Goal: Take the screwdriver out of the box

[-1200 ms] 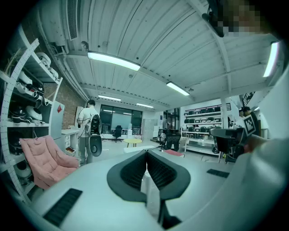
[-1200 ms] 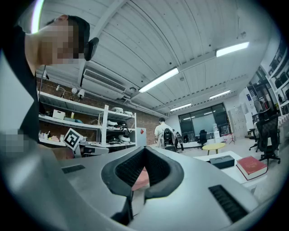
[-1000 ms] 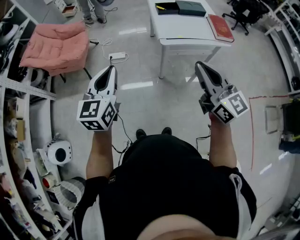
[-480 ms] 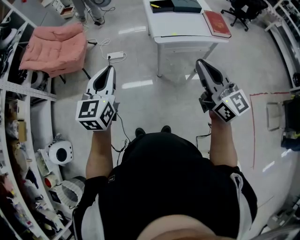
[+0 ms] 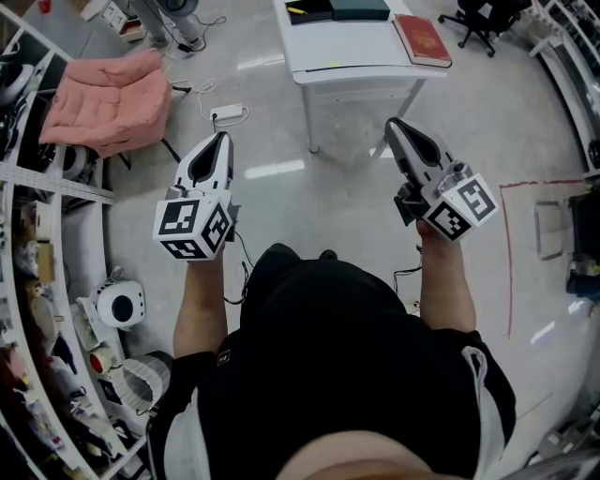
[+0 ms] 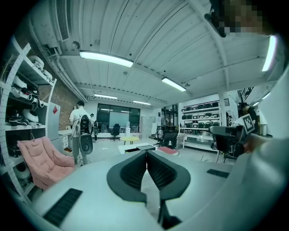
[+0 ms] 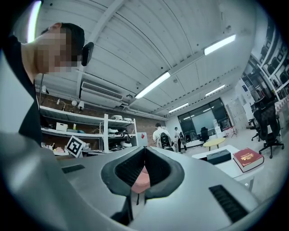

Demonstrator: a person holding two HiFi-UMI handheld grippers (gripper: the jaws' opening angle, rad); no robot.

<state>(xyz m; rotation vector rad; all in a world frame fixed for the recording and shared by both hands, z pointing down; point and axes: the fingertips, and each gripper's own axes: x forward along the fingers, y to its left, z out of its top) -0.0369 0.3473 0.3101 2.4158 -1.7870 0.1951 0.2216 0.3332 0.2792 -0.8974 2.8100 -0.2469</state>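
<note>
Left gripper (image 5: 223,138) and right gripper (image 5: 393,123): both closed, nothing held.
Left jaws pressed together at centre left of the head view; right jaws meeting at the tips at centre right; both above grey floor (image 5: 309,202). Top centre, well apart from both: white table (image 5: 356,52) bearing an open black box (image 5: 309,11) with a yellow item (image 5: 295,9) inside, too small to identify, a dark case (image 5: 359,7) beside it, and a red book (image 5: 422,39). Upper left: pink chair (image 5: 108,98).

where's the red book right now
In the head view, the red book lies at top right on the white table, right of a dark box.
</note>
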